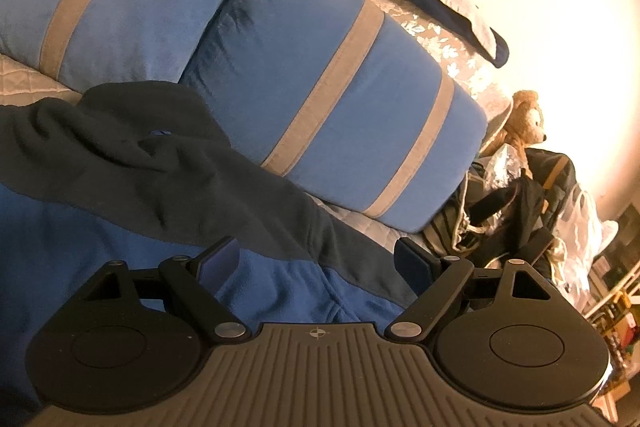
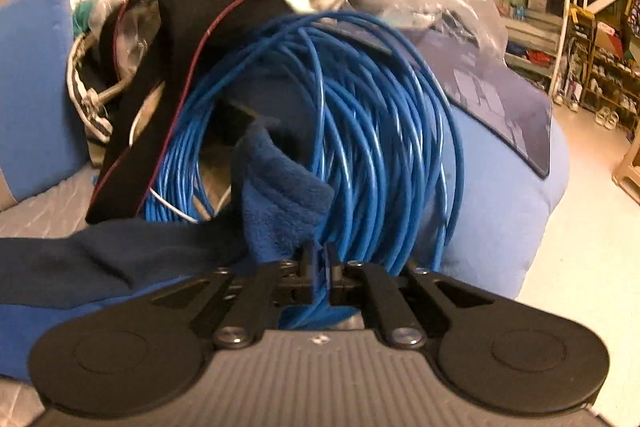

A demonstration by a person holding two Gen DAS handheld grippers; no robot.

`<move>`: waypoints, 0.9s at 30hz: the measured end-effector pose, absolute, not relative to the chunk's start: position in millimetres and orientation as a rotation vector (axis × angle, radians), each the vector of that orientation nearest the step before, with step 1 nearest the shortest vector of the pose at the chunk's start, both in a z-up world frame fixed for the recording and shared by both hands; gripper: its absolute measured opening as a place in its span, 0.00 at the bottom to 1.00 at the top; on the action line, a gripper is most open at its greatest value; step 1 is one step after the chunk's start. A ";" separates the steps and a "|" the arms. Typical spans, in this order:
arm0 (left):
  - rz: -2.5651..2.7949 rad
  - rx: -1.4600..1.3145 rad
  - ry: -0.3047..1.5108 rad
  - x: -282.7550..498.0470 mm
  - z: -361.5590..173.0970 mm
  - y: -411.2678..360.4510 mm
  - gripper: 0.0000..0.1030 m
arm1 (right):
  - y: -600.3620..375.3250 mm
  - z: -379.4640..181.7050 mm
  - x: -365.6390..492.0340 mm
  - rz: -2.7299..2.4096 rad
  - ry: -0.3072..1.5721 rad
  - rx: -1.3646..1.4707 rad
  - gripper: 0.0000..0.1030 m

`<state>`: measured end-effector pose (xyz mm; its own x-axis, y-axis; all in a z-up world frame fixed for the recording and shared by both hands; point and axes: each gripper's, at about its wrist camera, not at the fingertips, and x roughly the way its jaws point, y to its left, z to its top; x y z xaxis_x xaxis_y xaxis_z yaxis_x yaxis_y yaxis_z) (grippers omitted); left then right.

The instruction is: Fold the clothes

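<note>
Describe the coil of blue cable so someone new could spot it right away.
Look at the cluttered end of the sofa, past the striped blue cushion. The coil of blue cable stands on edge just beyond the right gripper. It is the only glossy thing in thin loops among soft clothes.

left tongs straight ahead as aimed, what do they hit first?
Probably the dark part of the fleece top lying just beyond the open left tongs, then the striped blue cushion behind it. Depth is hard to judge in this fisheye view.
</note>
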<state>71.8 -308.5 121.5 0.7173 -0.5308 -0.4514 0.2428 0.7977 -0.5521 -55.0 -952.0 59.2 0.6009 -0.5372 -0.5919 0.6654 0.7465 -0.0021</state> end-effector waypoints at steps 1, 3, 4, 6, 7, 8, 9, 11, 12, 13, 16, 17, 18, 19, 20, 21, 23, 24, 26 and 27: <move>-0.443 -0.479 0.638 71.5 121.3 -308.4 0.83 | -949.2 60.2 -55.9 -0.716 0.605 0.224 0.40; -0.427 -0.470 0.640 71.5 120.8 -308.4 0.83 | -942.8 63.5 -58.4 -0.744 0.599 0.216 0.69; -0.421 -0.467 0.643 71.7 120.6 -308.4 0.83 | -938.3 67.4 -61.1 -0.750 0.584 0.216 0.86; -0.406 -0.457 0.648 71.7 120.2 -308.8 0.83 | -928.2 77.2 -67.5 -0.737 0.545 0.222 0.88; -0.396 -0.446 0.647 71.5 120.3 -309.3 0.83 | -920.4 83.6 -70.0 -0.714 0.528 0.218 0.92; -0.384 -0.429 0.645 71.1 120.4 -310.0 0.83 | -911.4 90.1 -72.3 -0.689 0.514 0.208 1.00; -0.370 -0.408 0.643 70.7 120.6 -311.1 0.83 | -902.5 96.6 -74.5 -0.665 0.500 0.198 1.00; -0.342 -0.366 0.641 70.3 120.8 -313.0 0.83 | -880.2 110.4 -76.9 -0.598 0.467 0.161 1.00; -0.330 -0.349 0.642 70.4 120.8 -313.6 0.83 | -868.6 117.2 -76.6 -0.565 0.456 0.140 1.00; -0.319 -0.335 0.644 70.4 120.5 -313.6 0.83 | -856.0 124.5 -76.0 -0.531 0.445 0.117 1.00; -0.264 -0.279 0.648 70.8 119.8 -313.6 0.83 | -815.8 147.5 -71.6 -0.417 0.419 0.057 1.00; -0.241 -0.256 0.650 71.0 119.5 -313.5 0.83 | -802.0 155.1 -68.7 -0.373 0.415 0.045 1.00; -0.212 -0.226 0.654 71.5 118.6 -313.2 0.83 | -788.3 162.6 -65.8 -0.330 0.411 0.032 1.00; -0.187 -0.200 0.660 72.6 117.5 -312.8 0.83 | -775.2 169.6 -62.5 -0.287 0.411 0.027 1.00; -0.166 -0.176 0.668 74.1 116.0 -312.1 0.83 | -760.4 175.8 -59.0 -0.241 0.415 0.029 1.00; -0.144 -0.148 0.681 76.2 113.8 -311.3 0.83 | -746.3 180.7 -56.1 -0.198 0.416 0.035 1.00; -0.111 -0.107 0.702 80.2 108.9 -309.6 0.83 | -719.2 187.9 -49.7 -0.115 0.418 0.046 1.00; -0.096 -0.086 0.709 82.1 106.2 -308.7 0.83 | -704.3 190.1 -45.3 -0.074 0.422 0.051 1.00; -0.062 -0.021 0.728 87.2 98.4 -307.6 0.83 | -674.3 190.4 -34.6 -0.002 0.432 0.056 1.00; -0.040 0.019 0.740 90.4 93.6 -307.3 0.83 | -660.7 187.9 -28.8 0.021 0.439 0.057 1.00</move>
